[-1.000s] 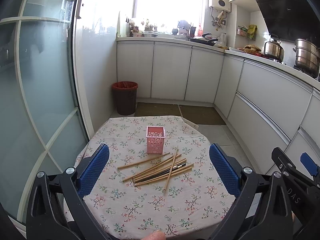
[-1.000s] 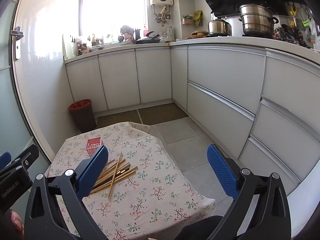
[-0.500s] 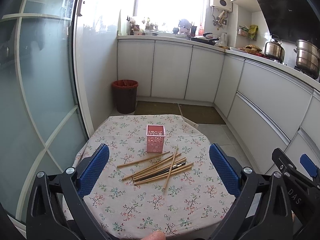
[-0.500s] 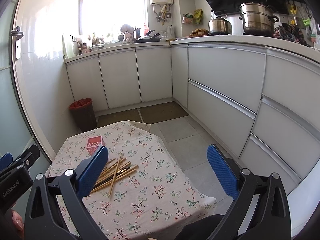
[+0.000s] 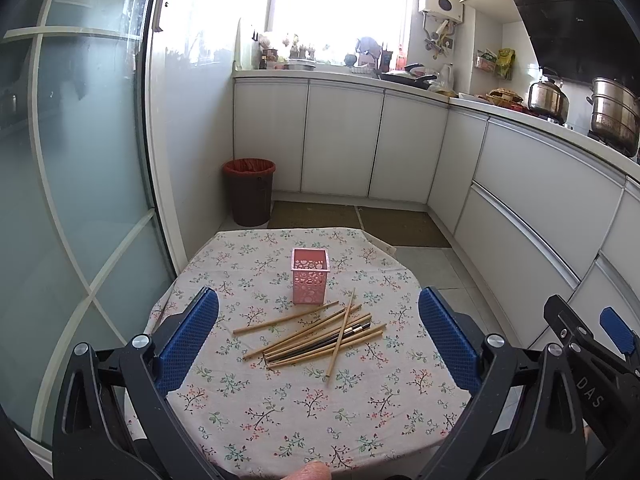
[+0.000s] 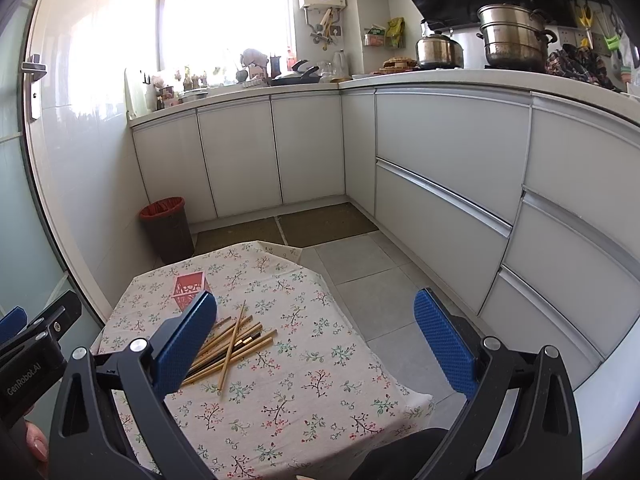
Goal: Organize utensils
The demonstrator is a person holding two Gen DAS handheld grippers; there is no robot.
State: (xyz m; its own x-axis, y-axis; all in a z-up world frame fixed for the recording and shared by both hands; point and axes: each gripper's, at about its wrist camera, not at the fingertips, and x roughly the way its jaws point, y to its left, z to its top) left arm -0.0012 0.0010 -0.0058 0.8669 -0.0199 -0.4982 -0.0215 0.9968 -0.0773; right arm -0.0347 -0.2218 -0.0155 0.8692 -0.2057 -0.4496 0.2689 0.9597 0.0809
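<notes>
A pile of several wooden and dark chopsticks (image 5: 316,336) lies on the floral tablecloth (image 5: 280,400), just in front of an empty pink perforated holder (image 5: 309,276) that stands upright. My left gripper (image 5: 318,340) is open and empty, held above the near side of the table with the pile between its blue pads. My right gripper (image 6: 316,340) is open and empty, to the right of the pile (image 6: 232,344); its left pad hides part of the holder (image 6: 188,288).
The small table (image 6: 320,380) stands beside a frosted glass door (image 5: 80,200) on the left. A brown bin (image 5: 250,190) stands behind it on the floor. White cabinets (image 6: 440,184) run along the back and right, with pots (image 6: 512,40) on the counter.
Both grippers have crept slightly back and up, so a little more of the table shows. The chopsticks and holder have not moved.
</notes>
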